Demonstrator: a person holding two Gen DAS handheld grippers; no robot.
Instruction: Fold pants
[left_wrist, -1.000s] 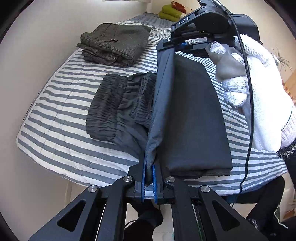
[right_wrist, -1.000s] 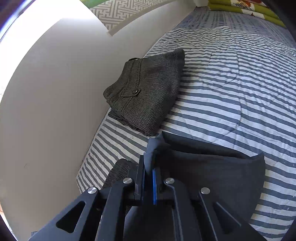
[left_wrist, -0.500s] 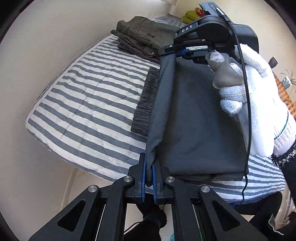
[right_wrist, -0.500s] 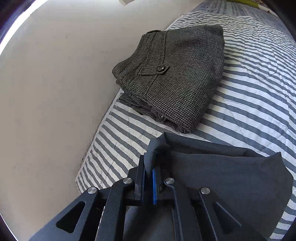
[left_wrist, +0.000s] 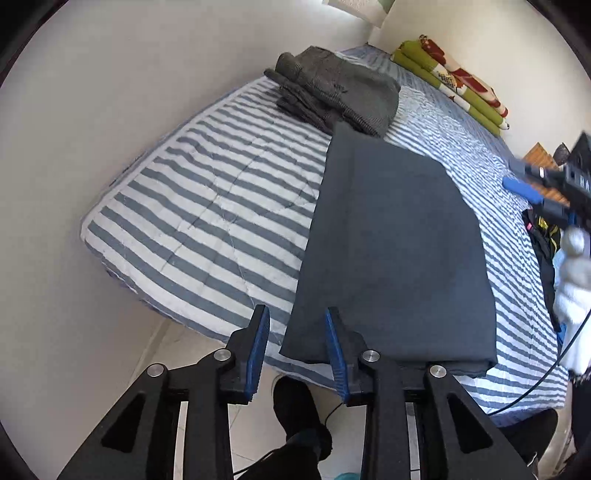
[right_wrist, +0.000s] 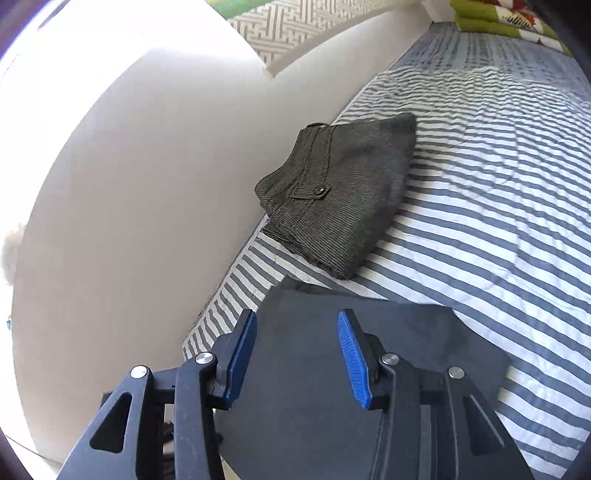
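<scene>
The dark grey pants (left_wrist: 395, 243) lie folded into a flat rectangle on the striped bed, covering their elastic waistband. My left gripper (left_wrist: 297, 325) is open just above their near left corner, nothing between its blue pads. My right gripper (right_wrist: 297, 332) is also open, hovering over the far end of the same pants (right_wrist: 332, 387). In the left wrist view the right gripper (left_wrist: 543, 188) shows blurred at the right edge, held by a white-gloved hand (left_wrist: 572, 280).
A folded grey-green tweed pair (left_wrist: 340, 88) (right_wrist: 340, 195) lies by the wall just beyond the dark pants. Green and red folded bedding (left_wrist: 450, 81) sits at the bed's far end. The striped mattress (left_wrist: 207, 206) ends at a white wall on the left. A person's foot (left_wrist: 295, 406) stands on the floor below.
Both grippers have let go of the dark pants' edge and opened. The fold now lies flat over the waistband, and the right gripper has pulled away to the right.
</scene>
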